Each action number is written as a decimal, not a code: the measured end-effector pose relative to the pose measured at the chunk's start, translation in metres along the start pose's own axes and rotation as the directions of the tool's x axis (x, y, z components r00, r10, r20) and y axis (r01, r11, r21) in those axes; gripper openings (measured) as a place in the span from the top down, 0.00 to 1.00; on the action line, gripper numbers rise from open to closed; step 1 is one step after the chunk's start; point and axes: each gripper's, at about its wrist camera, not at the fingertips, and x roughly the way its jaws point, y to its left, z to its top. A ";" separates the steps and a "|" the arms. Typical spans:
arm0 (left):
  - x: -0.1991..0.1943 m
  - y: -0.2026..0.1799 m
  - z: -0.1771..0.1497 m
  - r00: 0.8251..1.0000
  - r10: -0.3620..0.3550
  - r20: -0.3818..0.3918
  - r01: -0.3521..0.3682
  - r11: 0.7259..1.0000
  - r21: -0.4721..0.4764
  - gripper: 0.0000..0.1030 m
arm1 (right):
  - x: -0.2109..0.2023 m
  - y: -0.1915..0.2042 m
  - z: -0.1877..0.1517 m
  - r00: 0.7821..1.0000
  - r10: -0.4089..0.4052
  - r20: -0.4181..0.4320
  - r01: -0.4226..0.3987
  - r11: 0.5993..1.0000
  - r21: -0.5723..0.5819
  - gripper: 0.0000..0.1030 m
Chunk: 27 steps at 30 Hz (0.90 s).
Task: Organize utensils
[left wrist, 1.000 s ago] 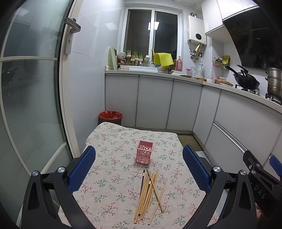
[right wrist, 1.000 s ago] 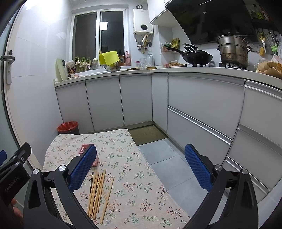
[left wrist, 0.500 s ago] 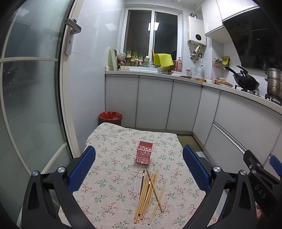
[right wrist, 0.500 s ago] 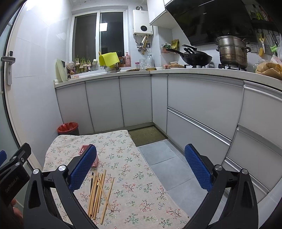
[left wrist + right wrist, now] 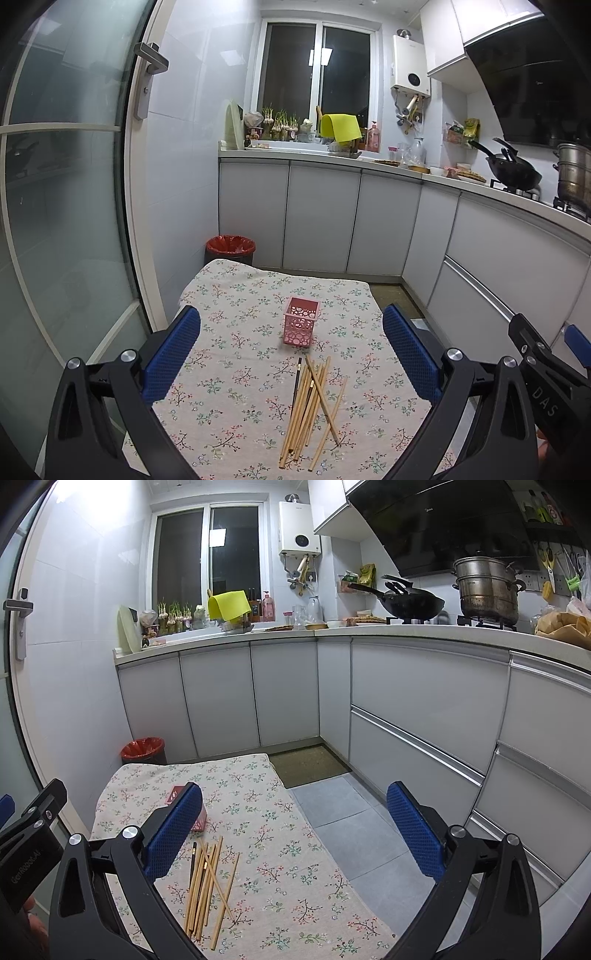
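A: Left wrist view first. Room & surface?
B: Kitchen at night. Surface [image 5: 236,369] has a floral cloth, glass door w/ handle on the left, white cabinets [image 5: 321,218] along the back & right. Red-lined bin [image 5: 230,248] on the floor just past the far edge.
A: Containers?
B: Pink perforated holder [image 5: 301,320], upright, mid-surface; can't tell what's inside, if anything. Chopsticks [image 5: 312,402] lie loose in a fan just in front of it, near but apart, one dark stick on the left of the pile, one crossing the rest.
A: Gripper?
B: Left gripper [image 5: 291,354] released, blue pads wide apart, nothing between, above the near end. Right gripper [image 5: 546,369] partly seen at the right edge.
A: Other stuff?
B: Wok [image 5: 511,174] & steel pot [image 5: 574,180] on the stove, yellow cloth [image 5: 340,127] by the window.

A: Right wrist view?
B: Same surface [image 5: 288,849], seen from the right; grey floor tiles & a mat [image 5: 308,764] beside it. Cabinets [image 5: 424,709] fill the right side.
A: Containers?
B: Holder [image 5: 197,821] mostly hidden behind the gripper's left pad. Chopsticks [image 5: 208,882] just in front of it. Bin [image 5: 143,748] at far left corner.
A: Gripper?
B: Right gripper [image 5: 295,834] also released, holding nothing, over the surface's right edge. Left gripper's body shows at far left; pads not visible here.
A: Around?
B: Wok [image 5: 410,603], steamer pot [image 5: 487,589], yellow cloth [image 5: 229,603].
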 end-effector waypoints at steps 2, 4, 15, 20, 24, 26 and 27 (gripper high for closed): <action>-0.001 0.000 0.000 1.000 0.002 0.002 -0.002 1.000 -0.002 0.06 | 0.000 0.000 0.000 1.000 -0.001 0.000 0.001 1.000 0.000 0.07; -0.002 0.000 -0.001 1.000 0.001 0.002 -0.001 1.000 -0.004 0.06 | 0.000 -0.001 0.001 1.000 -0.001 0.000 0.001 1.000 0.002 0.07; 0.015 0.000 -0.001 0.999 0.014 -0.030 -0.013 1.000 0.011 0.06 | 0.003 -0.002 0.005 1.000 -0.001 -0.014 0.002 1.000 0.007 0.07; 0.080 -0.003 -0.002 0.980 -0.025 -0.199 0.034 0.999 0.041 0.06 | 0.036 -0.012 0.001 0.993 0.043 -0.107 -0.035 0.996 0.080 0.07; 0.157 -0.010 -0.016 0.902 -0.083 -0.424 0.113 0.992 0.047 0.07 | 0.082 -0.025 -0.011 0.966 0.106 -0.234 -0.069 0.984 0.163 0.07; 0.196 -0.016 -0.028 0.834 -0.124 -0.537 0.163 0.986 0.025 0.07 | 0.102 -0.023 -0.020 0.957 0.097 -0.275 -0.056 0.987 0.153 0.07; 0.209 -0.018 -0.033 0.812 -0.133 -0.568 0.174 0.985 0.018 0.07 | 0.115 -0.022 -0.025 0.952 0.082 -0.296 -0.043 0.989 0.138 0.07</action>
